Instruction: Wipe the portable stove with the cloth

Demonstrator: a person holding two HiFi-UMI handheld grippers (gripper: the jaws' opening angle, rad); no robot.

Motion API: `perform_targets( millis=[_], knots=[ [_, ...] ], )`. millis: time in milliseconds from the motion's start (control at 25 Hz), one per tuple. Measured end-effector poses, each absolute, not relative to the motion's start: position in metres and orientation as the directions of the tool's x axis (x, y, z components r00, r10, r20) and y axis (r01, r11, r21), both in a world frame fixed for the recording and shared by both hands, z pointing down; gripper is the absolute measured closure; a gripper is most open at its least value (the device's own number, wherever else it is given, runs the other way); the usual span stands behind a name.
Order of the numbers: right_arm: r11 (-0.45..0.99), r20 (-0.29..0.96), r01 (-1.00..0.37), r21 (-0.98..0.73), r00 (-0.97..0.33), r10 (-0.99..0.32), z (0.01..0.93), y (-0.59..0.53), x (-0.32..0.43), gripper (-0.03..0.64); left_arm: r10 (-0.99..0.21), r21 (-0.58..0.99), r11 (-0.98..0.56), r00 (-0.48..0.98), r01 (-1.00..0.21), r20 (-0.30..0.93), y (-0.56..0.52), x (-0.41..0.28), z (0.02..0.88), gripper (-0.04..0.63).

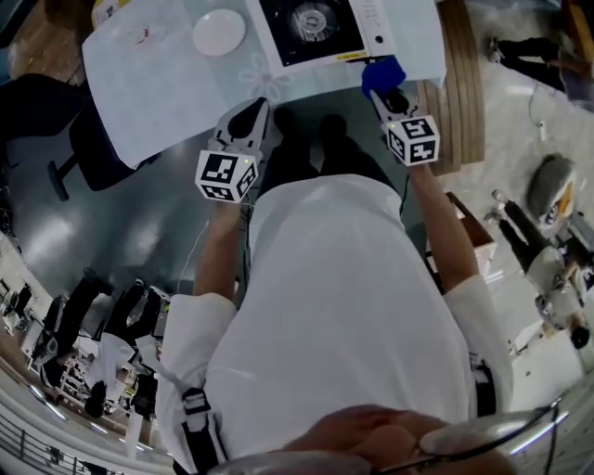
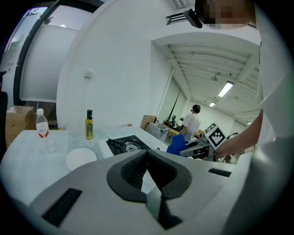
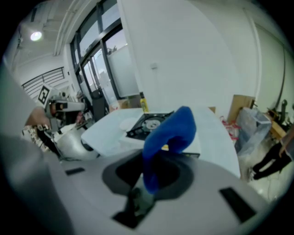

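The portable stove [image 1: 316, 28] is white with a black burner top and sits on the table at the far side; it also shows in the left gripper view [image 2: 126, 146] and the right gripper view [image 3: 151, 124]. My right gripper [image 1: 382, 85] is shut on a blue cloth [image 1: 382, 72], held in the air just short of the stove's front right corner. The cloth [image 3: 167, 137] stands up from the jaws of the right gripper [image 3: 147, 186]. My left gripper [image 1: 255, 109] hovers at the table's near edge, shut on nothing [image 2: 148, 181].
A white plate [image 1: 219, 32] lies left of the stove on the pale table cover [image 1: 158, 93]. A yellow oil bottle [image 2: 89, 125] and a water bottle [image 2: 42, 124] stand at the far side. A wooden bench [image 1: 462, 83] lies to the right. A person [image 2: 190, 124] stands in the background.
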State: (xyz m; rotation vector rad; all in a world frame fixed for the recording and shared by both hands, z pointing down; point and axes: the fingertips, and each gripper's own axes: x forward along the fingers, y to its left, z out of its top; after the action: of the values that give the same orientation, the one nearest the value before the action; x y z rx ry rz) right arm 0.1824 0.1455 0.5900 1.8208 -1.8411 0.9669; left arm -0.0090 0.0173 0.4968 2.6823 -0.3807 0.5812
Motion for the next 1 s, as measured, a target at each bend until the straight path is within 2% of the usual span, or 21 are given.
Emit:
perform_targets(
  millis=[480, 1000],
  knots=[
    [-0.195, 0.783, -0.958, -0.209, -0.044, -0.62, 0.679, 0.126, 0.17, 0.538, -0.073, 0.338, -0.904, 0.875, -0.261, 0.479, 0.013, -0.006, 0.535, 0.563],
    [-0.274, 0.825, -0.95, -0.15, 0.033, -0.564, 0.724, 0.093, 0.162, 0.537, -0.057, 0.376, -0.886, 0.869, -0.271, 0.491, -0.002, -0.029, 0.561, 0.563]
  ],
)
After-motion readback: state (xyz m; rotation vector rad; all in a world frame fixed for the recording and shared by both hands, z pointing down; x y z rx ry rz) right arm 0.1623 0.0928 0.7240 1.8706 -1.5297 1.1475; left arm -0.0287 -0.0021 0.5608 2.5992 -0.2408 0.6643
